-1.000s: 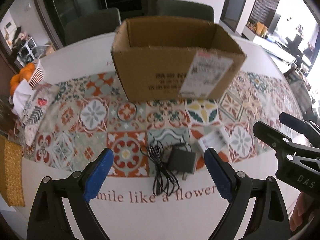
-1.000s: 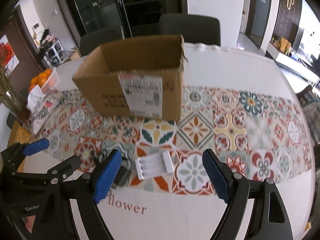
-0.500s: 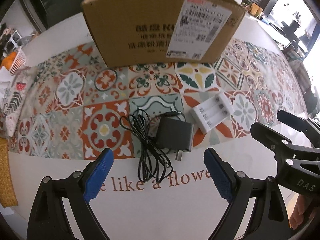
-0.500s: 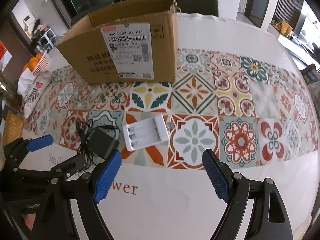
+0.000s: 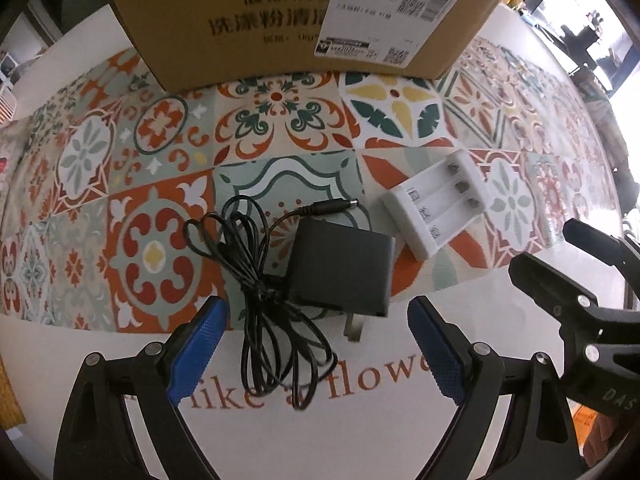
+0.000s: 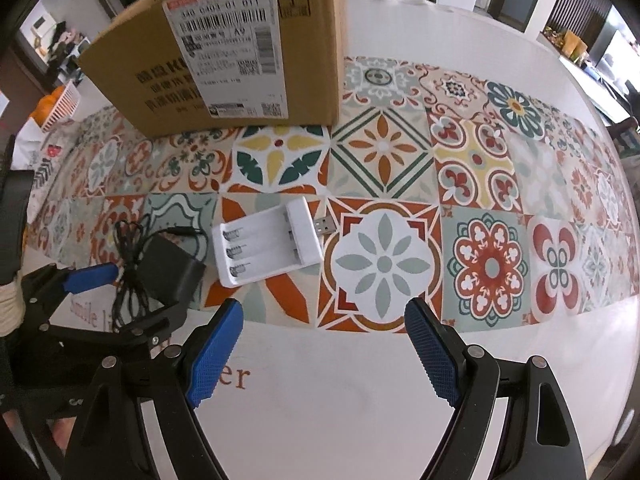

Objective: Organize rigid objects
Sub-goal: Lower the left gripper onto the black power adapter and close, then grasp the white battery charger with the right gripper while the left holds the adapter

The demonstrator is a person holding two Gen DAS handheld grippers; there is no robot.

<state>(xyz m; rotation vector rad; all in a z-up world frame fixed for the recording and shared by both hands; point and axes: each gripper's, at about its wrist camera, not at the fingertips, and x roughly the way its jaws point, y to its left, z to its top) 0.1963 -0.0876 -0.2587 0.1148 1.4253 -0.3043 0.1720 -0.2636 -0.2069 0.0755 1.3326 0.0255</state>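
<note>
A black power adapter (image 5: 340, 270) with its bundled black cord (image 5: 264, 300) lies on the patterned tablecloth, close in front of my left gripper (image 5: 316, 354), which hangs open above it with nothing between its blue pads. To its right lies a white battery charger (image 5: 438, 204) with empty slots. In the right wrist view the battery charger (image 6: 268, 246) sits ahead and left of my open right gripper (image 6: 320, 354); the adapter (image 6: 172, 270) and the left gripper's blue pad (image 6: 90, 278) show at far left. A brown cardboard box (image 6: 224, 52) stands behind both objects.
The cardboard box (image 5: 304, 16) fills the far side of the table. A white basket of oranges (image 6: 56, 104) and a patterned cloth sit at the far left. The right gripper's black fingers (image 5: 568, 292) reach in at the left wrist view's right edge. White tablecloth with lettering lies below the grippers.
Both grippers have come down toward the table; the adapter, the charger and the box look much larger and nearer. Neither gripper's jaw spacing has changed, and no object has moved.
</note>
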